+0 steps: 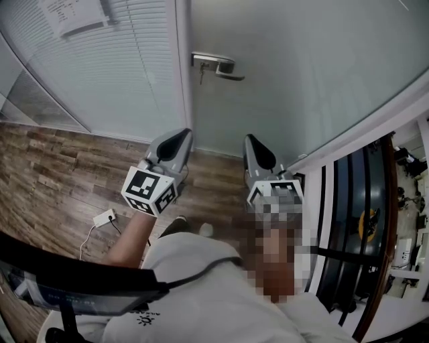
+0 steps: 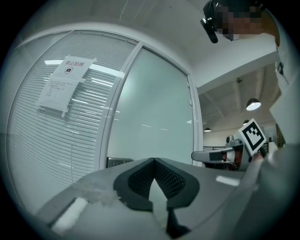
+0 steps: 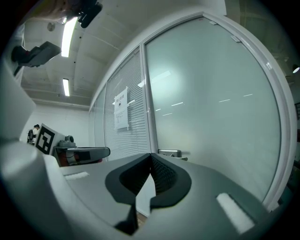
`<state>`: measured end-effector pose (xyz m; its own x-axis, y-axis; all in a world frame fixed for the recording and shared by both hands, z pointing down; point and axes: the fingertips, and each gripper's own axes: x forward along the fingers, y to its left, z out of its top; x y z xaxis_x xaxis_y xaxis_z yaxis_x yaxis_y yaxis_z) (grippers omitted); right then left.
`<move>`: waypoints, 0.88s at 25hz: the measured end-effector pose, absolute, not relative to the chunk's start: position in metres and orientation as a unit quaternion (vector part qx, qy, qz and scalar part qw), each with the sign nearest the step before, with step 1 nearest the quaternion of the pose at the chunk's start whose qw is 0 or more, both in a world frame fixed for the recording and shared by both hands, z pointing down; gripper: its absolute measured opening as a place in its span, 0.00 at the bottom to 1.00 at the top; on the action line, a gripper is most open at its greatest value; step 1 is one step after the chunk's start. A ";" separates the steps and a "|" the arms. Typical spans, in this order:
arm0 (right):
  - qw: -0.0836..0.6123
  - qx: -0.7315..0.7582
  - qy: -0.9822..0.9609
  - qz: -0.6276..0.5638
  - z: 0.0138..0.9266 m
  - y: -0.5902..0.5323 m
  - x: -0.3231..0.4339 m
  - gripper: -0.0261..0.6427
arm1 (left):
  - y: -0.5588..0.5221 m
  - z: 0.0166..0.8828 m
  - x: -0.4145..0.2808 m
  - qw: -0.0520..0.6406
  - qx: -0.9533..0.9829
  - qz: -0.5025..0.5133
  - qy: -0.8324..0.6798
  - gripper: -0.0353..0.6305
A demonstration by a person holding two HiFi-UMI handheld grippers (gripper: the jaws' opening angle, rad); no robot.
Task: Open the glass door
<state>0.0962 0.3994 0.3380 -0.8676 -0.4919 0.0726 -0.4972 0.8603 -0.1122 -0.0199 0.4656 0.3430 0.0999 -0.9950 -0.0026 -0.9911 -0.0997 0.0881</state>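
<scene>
A frosted glass door point(image 1: 301, 74) in a white frame stands closed ahead of me. Its metal lever handle point(image 1: 218, 67) sits near the door's left edge, and shows small in the right gripper view as the handle point(image 3: 172, 153). My left gripper point(image 1: 181, 139) and right gripper point(image 1: 255, 144) are held side by side at level, short of the door and apart from the handle. Both have their jaws pressed together with nothing between them. The left gripper point(image 2: 153, 161) faces the door glass; the right gripper point(image 3: 150, 157) points toward the handle.
Left of the door is a glass partition with white blinds point(image 1: 100, 74) and a taped paper notice point(image 1: 74, 17). A white power strip point(image 1: 104, 218) with its cable lies on the wood floor point(image 1: 47, 174). A dark railing point(image 1: 362, 221) runs along the right.
</scene>
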 end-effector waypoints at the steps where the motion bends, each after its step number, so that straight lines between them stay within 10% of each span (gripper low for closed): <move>1: 0.020 0.254 -0.965 0.065 0.338 0.399 0.097 0.05 | 0.465 0.343 -0.019 0.032 0.740 -0.031 -0.671 0.05; 22: 0.032 0.228 -0.971 0.064 0.353 0.329 0.050 0.05 | 0.395 0.364 -0.069 0.047 0.744 -0.018 -0.666 0.05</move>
